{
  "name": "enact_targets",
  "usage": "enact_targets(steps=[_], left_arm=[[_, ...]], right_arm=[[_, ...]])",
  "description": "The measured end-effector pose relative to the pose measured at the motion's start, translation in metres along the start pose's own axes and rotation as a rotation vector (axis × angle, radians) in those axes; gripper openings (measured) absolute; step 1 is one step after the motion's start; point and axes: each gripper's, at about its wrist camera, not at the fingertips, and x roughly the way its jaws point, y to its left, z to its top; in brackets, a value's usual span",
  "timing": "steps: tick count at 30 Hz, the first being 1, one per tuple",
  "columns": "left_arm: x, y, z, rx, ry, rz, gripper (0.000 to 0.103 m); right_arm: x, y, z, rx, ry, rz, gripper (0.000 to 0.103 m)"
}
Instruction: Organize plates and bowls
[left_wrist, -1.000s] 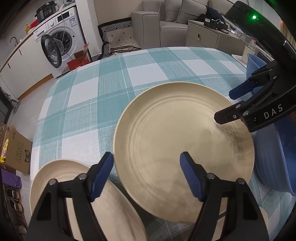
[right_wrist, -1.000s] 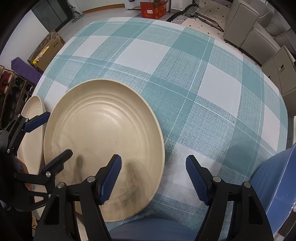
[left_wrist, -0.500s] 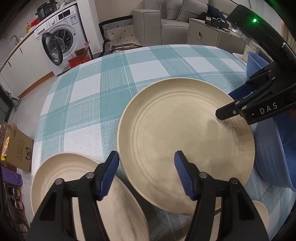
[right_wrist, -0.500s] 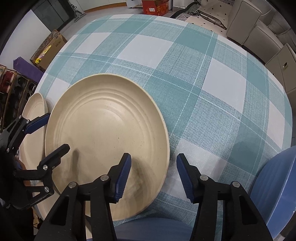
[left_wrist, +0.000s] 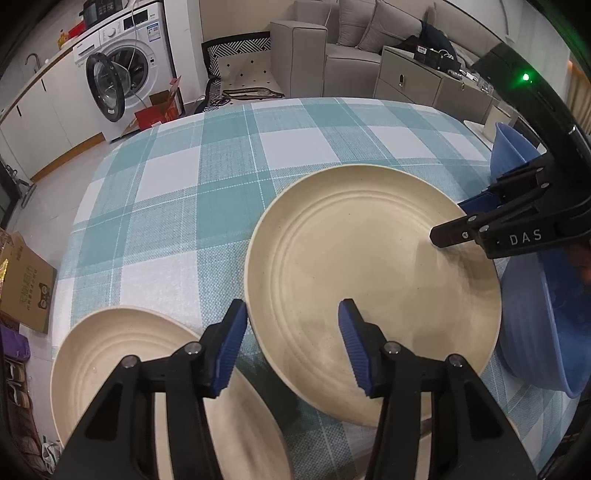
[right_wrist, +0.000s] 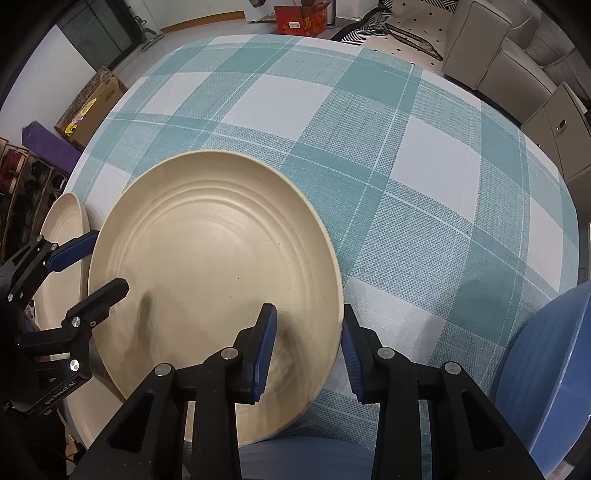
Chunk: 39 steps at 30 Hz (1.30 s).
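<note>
Plates and bowls sit unsorted on a table (right_wrist: 424, 155) covered in teal-and-white check. A large beige plate (left_wrist: 369, 280) lies flat near the middle. A second beige plate (left_wrist: 122, 365) lies just beside it toward the table's edge, apart from it rather than stacked. A blue bowl (left_wrist: 535, 332) stands on the other side of the large plate, its rim close to the plate's edge; a second blue bowl (left_wrist: 511, 151) shows behind it, partly hidden.

Both tools straddle the large plate's rim on opposite sides. The left gripper (left_wrist: 291, 343) is about half open, with one pad outside the rim and one over the plate's inside; its jaws have just been closing. The right gripper (right_wrist: 308, 350) is narrower, one pad inside the rim and one just outside; it too has just been closing. In neither view do the pads clearly press on the rim, so the plate looks bracketed, not yet gripped.

By the look of things, sorting has barely begun. Nothing is stacked. Gripping and lifting this plate seems to be the step in hand, with the second plate and the bowls left to group.
</note>
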Motion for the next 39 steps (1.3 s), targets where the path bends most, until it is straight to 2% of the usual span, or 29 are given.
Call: enact_targets(steps=[10, 14, 17, 24, 39], left_arm=[[0.004, -0.008, -0.007, 0.034, 0.037, 0.016, 0.05], [0.003, -0.004, -0.007, 0.015, 0.038, 0.025, 0.037], [0.001, 0.0, -0.007, -0.007, 0.041, 0.012, 0.032], [-0.001, 0.002, -0.006, -0.032, 0.037, 0.011, 0.031], [-0.017, 0.006, 0.001, -0.069, -0.012, 0.014, 0.03]], right_arm=[[0.002, -0.005, -0.006, -0.009, 0.016, -0.006, 0.035], [0.002, -0.007, -0.007, 0.005, 0.009, 0.0, 0.026], [0.0, -0.014, -0.009, 0.037, -0.002, 0.019, 0.021], [-0.006, -0.011, -0.01, 0.052, -0.023, 0.001, 0.019], [-0.034, -0.022, -0.016, 0.08, -0.081, 0.02, 0.018]])
